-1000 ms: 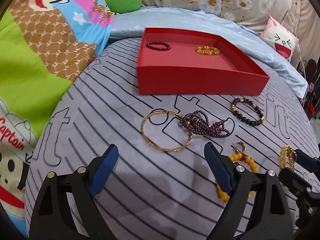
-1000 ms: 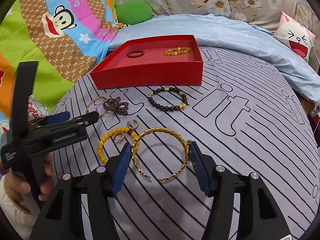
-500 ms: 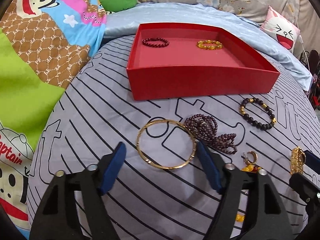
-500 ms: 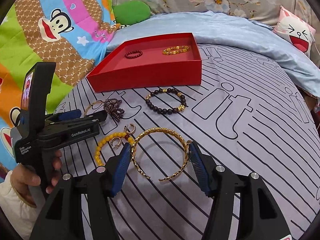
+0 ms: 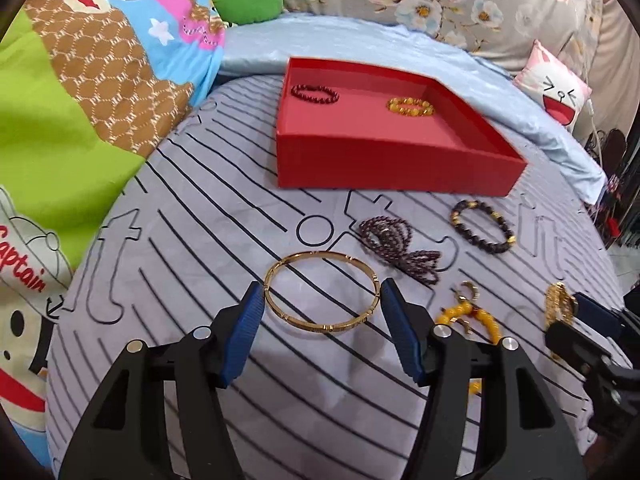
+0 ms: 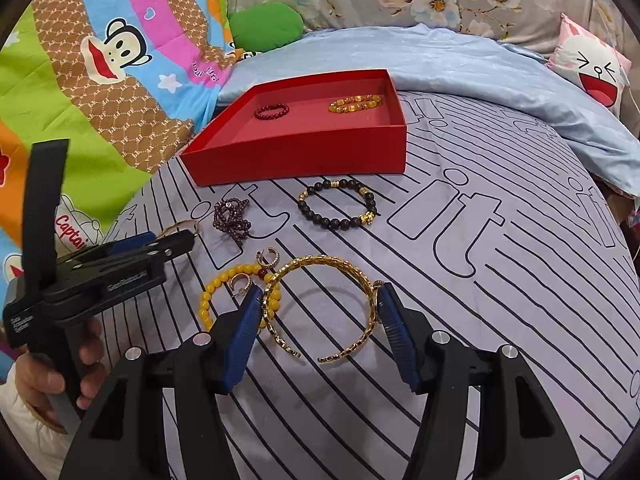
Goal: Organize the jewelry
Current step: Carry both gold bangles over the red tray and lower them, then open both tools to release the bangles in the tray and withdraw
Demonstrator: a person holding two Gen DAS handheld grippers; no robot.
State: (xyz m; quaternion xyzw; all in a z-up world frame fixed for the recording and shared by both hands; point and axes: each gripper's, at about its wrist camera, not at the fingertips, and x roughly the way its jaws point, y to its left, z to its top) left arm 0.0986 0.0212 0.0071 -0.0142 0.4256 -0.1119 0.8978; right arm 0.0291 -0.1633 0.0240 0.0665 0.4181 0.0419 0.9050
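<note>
My left gripper [image 5: 322,300] is shut on a thin gold bangle [image 5: 280,308], its pads against both sides, and the bangle seems lifted just off the striped sheet. My right gripper [image 6: 320,300] is shut on a chunky open gold cuff [image 6: 362,280] and holds it above the sheet. A red tray [image 5: 384,168] [image 6: 304,160] further back holds a dark red bead bracelet [image 5: 315,93] and an amber bead bracelet [image 5: 410,106]. On the sheet lie a purple bead strand [image 5: 390,242], a black bead bracelet [image 5: 480,226], a yellow bead bracelet [image 6: 224,284] and small hoop earrings [image 6: 269,258].
The grey striped sheet [image 6: 480,280] covers the bed. A colourful cartoon quilt [image 5: 80,100] rises on the left, a light blue blanket [image 6: 460,68] and a cat-face pillow [image 6: 592,68] lie behind the tray. The left gripper body and hand show in the right wrist view [image 6: 100,276].
My left gripper moved forward around the thin gold bangle and closed on it; the bangle now sits away from the purple strand. The right gripper kept its hold on the gold cuff.
</note>
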